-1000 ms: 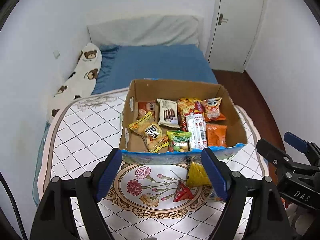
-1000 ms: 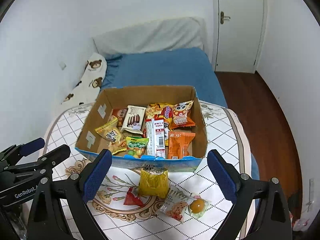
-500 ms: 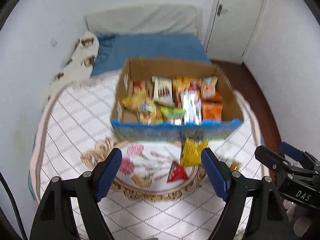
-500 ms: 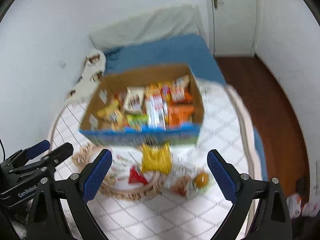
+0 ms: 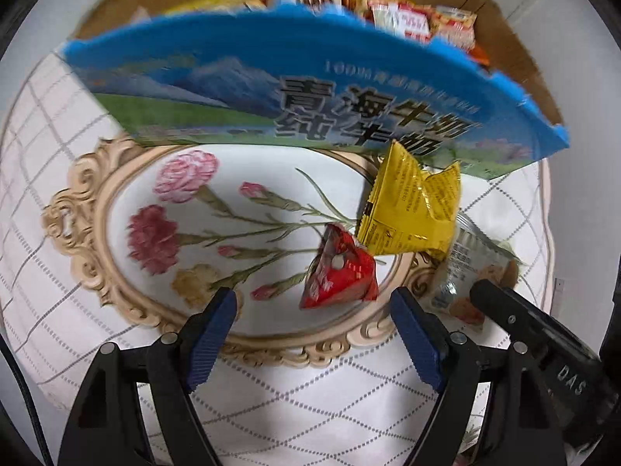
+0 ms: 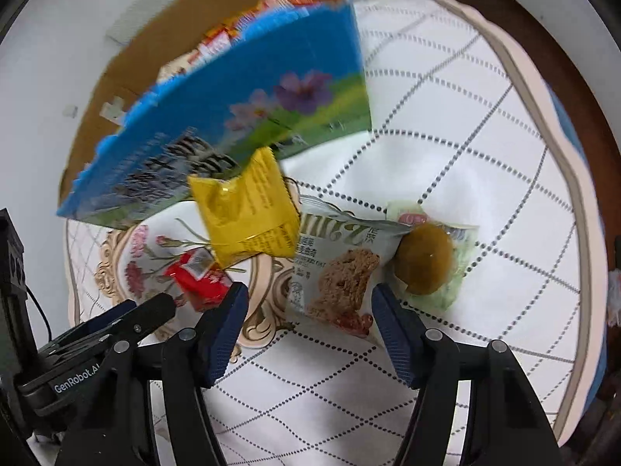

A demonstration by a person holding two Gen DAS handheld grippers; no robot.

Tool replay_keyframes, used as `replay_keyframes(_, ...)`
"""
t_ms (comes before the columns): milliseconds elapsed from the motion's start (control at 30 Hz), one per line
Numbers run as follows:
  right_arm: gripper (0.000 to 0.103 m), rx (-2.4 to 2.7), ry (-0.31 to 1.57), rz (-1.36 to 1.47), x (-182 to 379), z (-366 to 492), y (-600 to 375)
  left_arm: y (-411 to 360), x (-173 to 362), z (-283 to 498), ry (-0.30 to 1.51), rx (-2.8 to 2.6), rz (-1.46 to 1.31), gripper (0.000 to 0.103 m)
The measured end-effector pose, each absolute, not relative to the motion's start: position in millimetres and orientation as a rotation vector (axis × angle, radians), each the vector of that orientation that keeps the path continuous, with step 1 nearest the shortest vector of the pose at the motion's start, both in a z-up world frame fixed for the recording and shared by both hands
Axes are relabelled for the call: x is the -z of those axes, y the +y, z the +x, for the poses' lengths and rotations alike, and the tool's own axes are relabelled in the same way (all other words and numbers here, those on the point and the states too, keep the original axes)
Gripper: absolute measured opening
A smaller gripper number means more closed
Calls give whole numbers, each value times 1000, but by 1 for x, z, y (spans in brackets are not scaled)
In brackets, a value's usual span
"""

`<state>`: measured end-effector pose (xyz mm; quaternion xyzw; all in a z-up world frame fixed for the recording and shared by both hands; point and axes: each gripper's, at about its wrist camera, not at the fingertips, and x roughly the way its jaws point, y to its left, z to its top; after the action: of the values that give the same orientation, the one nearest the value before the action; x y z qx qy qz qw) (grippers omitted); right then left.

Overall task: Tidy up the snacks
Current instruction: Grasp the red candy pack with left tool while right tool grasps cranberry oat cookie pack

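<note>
Four loose snacks lie on the white quilted tablecloth with grey diamond stitching [image 6: 446, 163], just in front of the open cardboard box with a blue printed front wall [image 5: 295, 89]. The small red foil packet [image 5: 339, 272] sits on the cloth's flower medallion, between the spread fingers of the left gripper [image 5: 312, 320] and a little ahead of their tips; nothing is pinched. The crinkled yellow foil pouch [image 5: 411, 213] leans against the box front, touching the red packet's far side. To its right lies the pale green biscuit bag with a brown cookie picture [image 6: 337, 268], partly under the yellow pouch's corner, and the right gripper [image 6: 306, 320] hovers with its jaws wide apart on either side of that bag's near end, holding nothing. Just beside the bag is the round brown pastry in clear wrap [image 6: 425, 264].

Inside the box many packets [image 5: 403, 19] are already stowed, so most of the sorting looks done. My judgement is that these four remain, and that each claw is lined up for a pick: left on the red packet, right on the biscuit bag
</note>
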<state>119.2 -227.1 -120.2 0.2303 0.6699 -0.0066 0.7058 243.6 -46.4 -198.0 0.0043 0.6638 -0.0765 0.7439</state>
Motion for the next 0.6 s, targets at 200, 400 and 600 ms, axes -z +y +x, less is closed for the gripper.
replay_keyframes(200,69,45,1532,479,144,127,-221,-66,234,257,1505,176,82,51)
replay_keyframes(400,70,60,1558,412,156,138,-210,-52,229,243,1502,170,81,35)
replay_keyframes(600,67,56,1588,281,174,144,-190,-18,230,222,1558,145,36,35)
